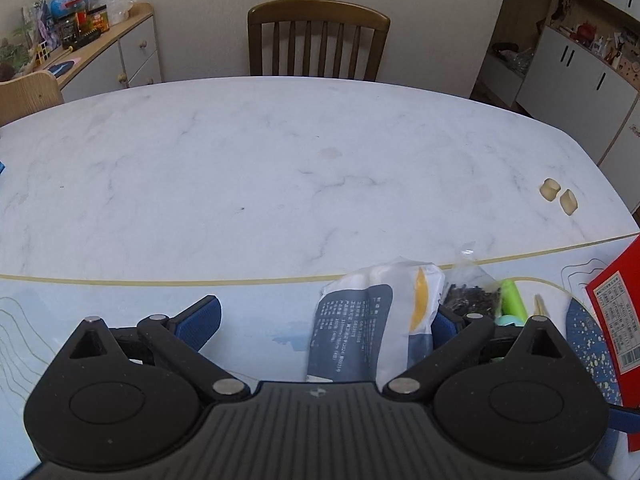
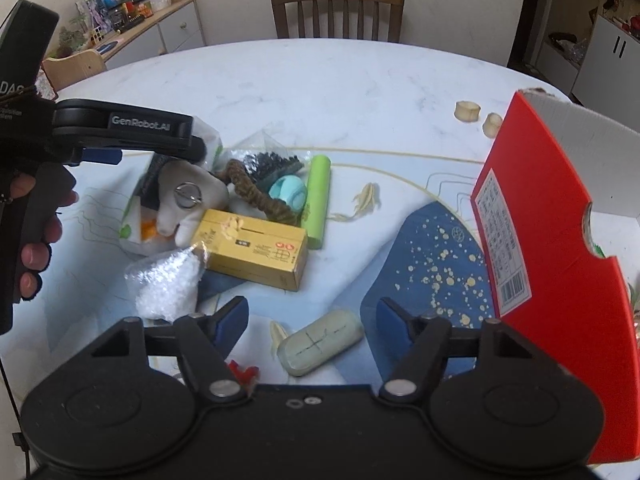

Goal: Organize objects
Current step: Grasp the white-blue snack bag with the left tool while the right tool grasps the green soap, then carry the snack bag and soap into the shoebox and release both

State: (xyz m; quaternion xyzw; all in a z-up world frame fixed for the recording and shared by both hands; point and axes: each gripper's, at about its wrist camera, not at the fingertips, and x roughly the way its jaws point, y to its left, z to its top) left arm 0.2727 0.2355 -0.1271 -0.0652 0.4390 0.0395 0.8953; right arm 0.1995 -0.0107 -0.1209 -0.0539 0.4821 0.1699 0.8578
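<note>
White marble table (image 2: 320, 80) carrying a patterned mat and a heap: gold box (image 2: 256, 250), green tube (image 2: 318, 200), teal ball (image 2: 288, 192), clear bag of white granules (image 2: 168, 284). Red carton (image 2: 560, 280) stands open at right. Right gripper (image 2: 312, 320): jaws parted, pale green soap-like bar (image 2: 320, 346) between the pads, untouched. Left gripper (image 1: 324, 320): jaws wide; white-and-navy packet (image 1: 368, 320) just inside its right finger, contact unclear.
</note>
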